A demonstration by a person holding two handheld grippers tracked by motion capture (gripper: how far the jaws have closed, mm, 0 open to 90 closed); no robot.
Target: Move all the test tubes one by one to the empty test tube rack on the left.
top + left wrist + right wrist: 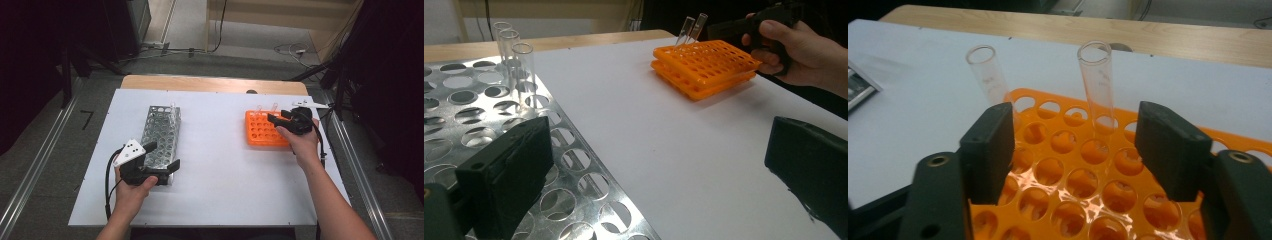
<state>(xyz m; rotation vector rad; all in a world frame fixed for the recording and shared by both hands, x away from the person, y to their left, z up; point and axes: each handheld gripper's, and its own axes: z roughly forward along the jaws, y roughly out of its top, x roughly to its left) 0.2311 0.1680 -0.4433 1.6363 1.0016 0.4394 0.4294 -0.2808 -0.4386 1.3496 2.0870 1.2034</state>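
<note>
An orange tube rack lies right of centre on the white board, with two glass tubes standing at its far edge. My right gripper hovers open over that rack; in the right gripper view its jaws stand apart above the holes, one glass tube just beyond the gap and another off to the left. A metal tube rack lies on the left, three glass tubes at its far end. My left gripper is open at the metal rack's near end, holding nothing.
The white board covers a wooden table whose far edge shows behind it. Bare board lies between the two racks. Cables trail on the floor beyond the table. Dark stands flank both sides.
</note>
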